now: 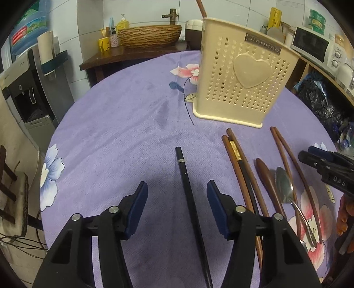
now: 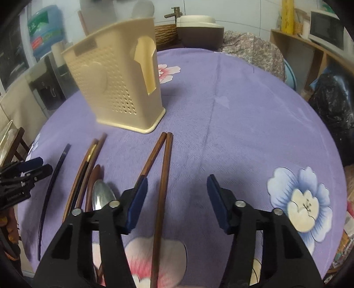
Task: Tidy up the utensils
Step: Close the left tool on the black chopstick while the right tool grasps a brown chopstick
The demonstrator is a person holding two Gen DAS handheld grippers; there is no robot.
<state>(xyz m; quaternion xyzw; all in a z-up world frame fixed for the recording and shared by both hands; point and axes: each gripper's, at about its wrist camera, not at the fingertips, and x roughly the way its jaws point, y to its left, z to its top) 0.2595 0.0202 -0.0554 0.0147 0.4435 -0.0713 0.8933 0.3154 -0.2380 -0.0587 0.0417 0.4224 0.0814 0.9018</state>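
Note:
A beige perforated utensil holder (image 1: 241,73) stands on the purple flowered tablecloth (image 1: 124,124); it also shows in the right wrist view (image 2: 119,88). My left gripper (image 1: 177,192) is open, its jaws on either side of a black chopstick (image 1: 188,199) lying on the cloth. To the right lie brown chopsticks (image 1: 241,168), a wooden spoon (image 1: 267,177) and a metal spoon (image 1: 285,186). My right gripper (image 2: 177,190) is open over a pair of brown chopsticks (image 2: 163,177); one lies between the jaws. The metal spoon (image 2: 101,195) is left of it.
The holder has one brown stick (image 1: 201,7) standing in it. Behind the table are a wooden basin (image 1: 150,35), a rice cooker (image 2: 199,28), a microwave (image 1: 312,44), and a water dispenser (image 1: 24,88) at left. A black bag (image 2: 331,106) sits at right.

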